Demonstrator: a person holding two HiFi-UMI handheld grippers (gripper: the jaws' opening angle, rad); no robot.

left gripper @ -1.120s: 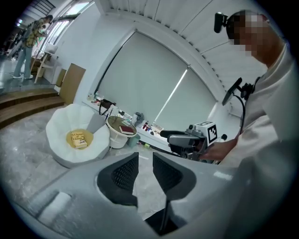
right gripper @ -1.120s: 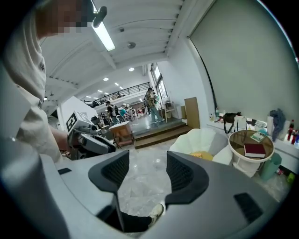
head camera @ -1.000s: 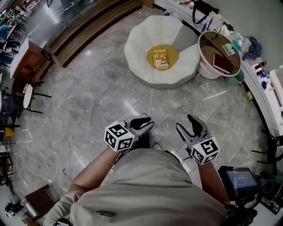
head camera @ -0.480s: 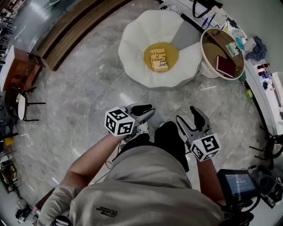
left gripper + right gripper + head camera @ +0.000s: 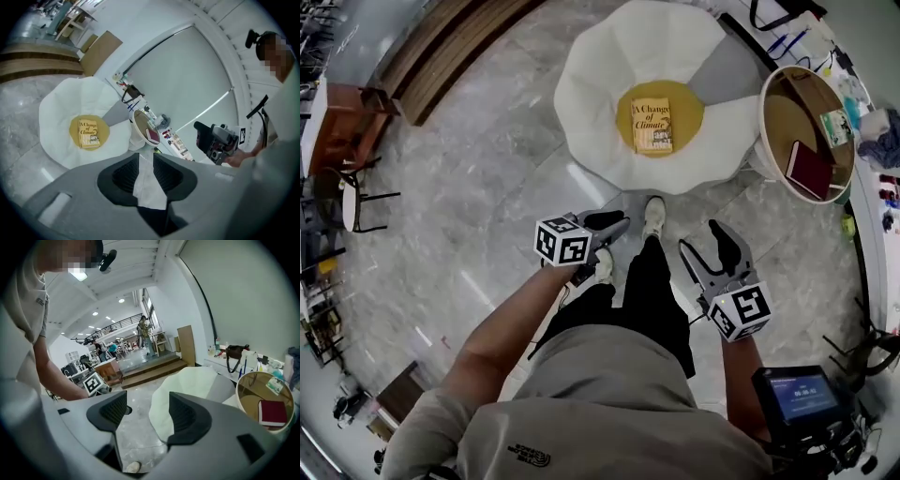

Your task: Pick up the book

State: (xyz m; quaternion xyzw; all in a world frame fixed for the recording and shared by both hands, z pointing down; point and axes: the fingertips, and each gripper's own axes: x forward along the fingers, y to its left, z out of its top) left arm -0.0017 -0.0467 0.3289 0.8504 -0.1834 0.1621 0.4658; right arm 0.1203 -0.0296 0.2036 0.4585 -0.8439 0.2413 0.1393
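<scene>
The yellow book (image 5: 652, 126) lies flat on the yellow middle cushion of a white petal-shaped seat (image 5: 591, 103) on the floor. It also shows in the left gripper view as the book (image 5: 89, 133), well beyond the jaws. My left gripper (image 5: 617, 223) hangs over the floor short of the seat, its jaws a narrow gap apart with nothing between them (image 5: 146, 161). My right gripper (image 5: 705, 246) is beside it, wide open and empty (image 5: 147, 413). Both are well clear of the book. In the right gripper view only the seat (image 5: 187, 385) shows.
A round side table (image 5: 769, 122) right of the seat carries a dark red book (image 5: 811, 169). A cluttered counter runs along the right wall. Wooden steps (image 5: 441, 66) lie at upper left, chairs at far left. The person's legs and shoes (image 5: 654, 216) are between the grippers.
The person has stepped toward the seat, so seat and book sit nearer in the head view. Both grippers came forward with the body; a leg and shoe now show between them.
</scene>
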